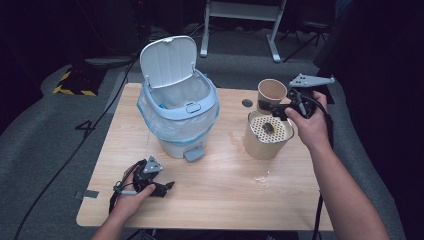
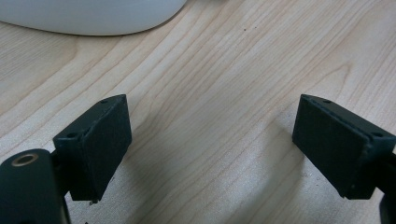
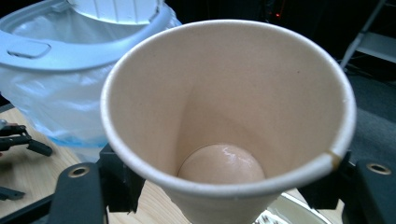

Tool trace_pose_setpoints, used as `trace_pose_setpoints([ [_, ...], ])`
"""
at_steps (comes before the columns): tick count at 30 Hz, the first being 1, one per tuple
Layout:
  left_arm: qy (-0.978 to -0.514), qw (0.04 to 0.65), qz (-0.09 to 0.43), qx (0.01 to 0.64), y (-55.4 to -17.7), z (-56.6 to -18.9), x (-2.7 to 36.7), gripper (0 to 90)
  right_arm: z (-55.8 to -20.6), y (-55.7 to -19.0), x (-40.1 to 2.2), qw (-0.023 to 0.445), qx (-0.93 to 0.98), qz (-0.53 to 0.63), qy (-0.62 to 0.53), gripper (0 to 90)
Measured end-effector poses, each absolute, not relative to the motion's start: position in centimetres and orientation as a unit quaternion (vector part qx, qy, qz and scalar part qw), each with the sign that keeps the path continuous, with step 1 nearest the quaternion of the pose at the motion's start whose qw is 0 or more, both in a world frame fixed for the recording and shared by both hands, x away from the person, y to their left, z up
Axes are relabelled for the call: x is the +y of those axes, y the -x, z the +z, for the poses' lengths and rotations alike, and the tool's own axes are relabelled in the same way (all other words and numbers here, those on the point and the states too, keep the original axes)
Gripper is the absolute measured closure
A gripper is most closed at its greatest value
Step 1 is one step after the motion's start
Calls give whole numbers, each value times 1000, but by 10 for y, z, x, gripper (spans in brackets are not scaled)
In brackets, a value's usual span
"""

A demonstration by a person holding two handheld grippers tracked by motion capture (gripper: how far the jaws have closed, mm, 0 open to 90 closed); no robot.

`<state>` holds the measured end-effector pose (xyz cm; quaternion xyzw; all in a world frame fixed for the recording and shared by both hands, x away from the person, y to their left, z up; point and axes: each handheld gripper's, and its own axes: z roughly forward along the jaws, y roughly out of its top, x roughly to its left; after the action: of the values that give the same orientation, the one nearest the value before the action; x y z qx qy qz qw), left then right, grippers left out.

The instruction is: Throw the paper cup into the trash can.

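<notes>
Right tongs (image 1: 274, 107): clamped on paper cup (image 1: 272, 93), cup upright, lifted just behind perforated-lid container (image 1: 268, 134). Left tongs (image 1: 165, 187): jaws wide apart, nothing between, resting on tabletop (image 1: 220, 185) near white bin (image 1: 178, 107), lid up, bag-lined.

This looks like a recording lab or studio rather than a home. A single light wooden table (image 1: 210, 185) stands on grey carpet (image 1: 45, 135) in a dark room. Behind the table stand the white legs of an equipment frame (image 1: 240, 25); left of the table, black cables (image 1: 65, 160) trail over the carpet, past a yellow-and-black hazard-striped patch (image 1: 72, 82).
</notes>
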<state>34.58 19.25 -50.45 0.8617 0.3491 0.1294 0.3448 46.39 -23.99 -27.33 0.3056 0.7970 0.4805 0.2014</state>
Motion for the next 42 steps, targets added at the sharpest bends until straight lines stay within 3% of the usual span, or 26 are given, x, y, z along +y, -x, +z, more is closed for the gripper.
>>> trace_pose_setpoints([
  [20, -865, 346, 124, 343, -348, -505, 192, 113, -231, -484, -149, 180, 798, 511, -263, 293],
  [42, -866, 346, 125, 339, -348, -505, 193, 113, -240, -508, -63, 141, 801, 528, -244, 291],
])
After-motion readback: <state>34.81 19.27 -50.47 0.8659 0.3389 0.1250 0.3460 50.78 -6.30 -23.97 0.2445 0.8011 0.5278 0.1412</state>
